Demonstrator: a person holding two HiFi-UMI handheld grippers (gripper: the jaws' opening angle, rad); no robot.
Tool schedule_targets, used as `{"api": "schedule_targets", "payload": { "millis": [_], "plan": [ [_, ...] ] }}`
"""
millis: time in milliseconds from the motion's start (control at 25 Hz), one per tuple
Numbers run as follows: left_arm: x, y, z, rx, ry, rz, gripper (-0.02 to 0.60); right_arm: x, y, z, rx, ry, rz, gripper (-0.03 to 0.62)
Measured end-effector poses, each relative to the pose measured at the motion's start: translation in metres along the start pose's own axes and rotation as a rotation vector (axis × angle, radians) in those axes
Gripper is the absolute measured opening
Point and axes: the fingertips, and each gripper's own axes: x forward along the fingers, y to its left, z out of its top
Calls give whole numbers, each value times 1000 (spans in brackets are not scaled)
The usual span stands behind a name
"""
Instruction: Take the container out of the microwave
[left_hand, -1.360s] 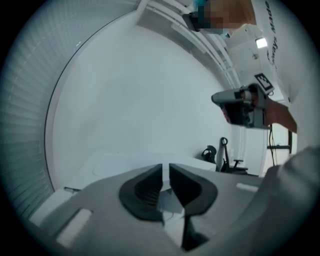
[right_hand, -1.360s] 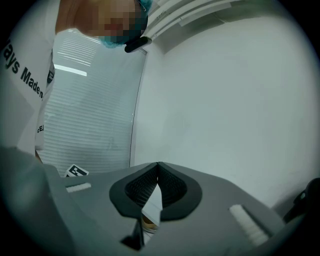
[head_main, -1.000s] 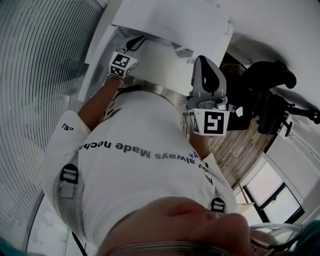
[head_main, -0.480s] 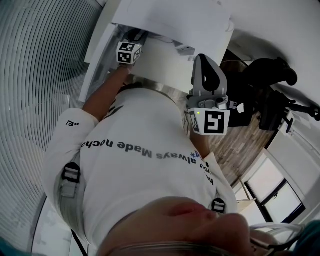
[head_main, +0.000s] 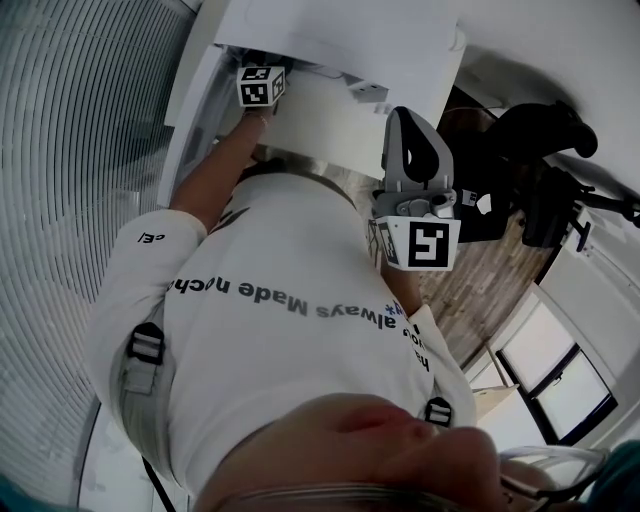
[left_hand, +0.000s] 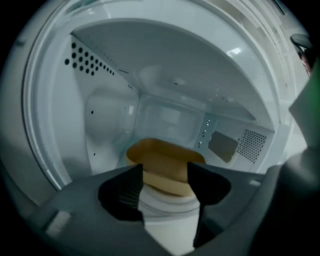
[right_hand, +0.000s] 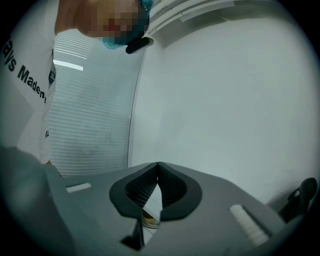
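A tan, shallow container (left_hand: 165, 167) sits on the white turntable (left_hand: 161, 204) inside the white microwave (head_main: 340, 35). My left gripper (left_hand: 166, 180) reaches into the cavity, low and just short of the container. Its jaws are opening; the container shows in the gap beyond them, and the pads do not press on it. In the head view only the left gripper's marker cube (head_main: 261, 84) shows at the microwave's mouth. My right gripper (right_hand: 158, 166) is shut with nothing in it, held at chest height (head_main: 412, 160), and faces a plain white surface.
The cavity has a perforated vent (left_hand: 85, 60) at upper left and a mesh panel (left_hand: 252, 145) at right. A ribbed wall (head_main: 70, 150) runs along the left. Dark equipment (head_main: 540, 170) stands at right over a wooden floor (head_main: 480, 290).
My left gripper has moved further toward the microwave, up the picture, and into its mouth. The right gripper has stayed where it was.
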Motion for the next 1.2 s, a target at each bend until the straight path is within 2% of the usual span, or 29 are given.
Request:
{"api": "schedule_targets", "payload": {
  "millis": [160, 280, 400, 640, 840, 960, 1040, 1080, 1200],
  "plan": [
    [9, 0, -2, -50, 23, 29, 288, -2, -2, 2, -2, 6, -6, 2],
    [9, -1, -1, -52, 29, 40, 281, -3, -3, 2, -2, 8, -8, 2],
    [7, 0, 2, -33, 30, 50, 221, -4, -3, 2, -2, 9, -8, 2],
    [1, 1, 1, 22, 39, 47, 156, -4, -1, 3, -4, -1, 3, 2],
    [1, 4, 3, 36, 50, 40, 91, -3, 0, 4, -9, -6, 7, 2],
    [2, 4, 1, 36, 62, 34, 93, -3, -1, 3, -7, -7, 6, 2],
    [4, 4, -2, 26, 81, 24, 167, -3, 0, 3, -6, -7, 5, 2],
    [5, 3, -4, 18, 90, 18, 185, -3, -1, 3, -6, -6, 4, 2],
    [8, 1, -7, 6, 96, 7, 187, -4, -2, 3, -5, -2, 0, 2]
  ]
}}
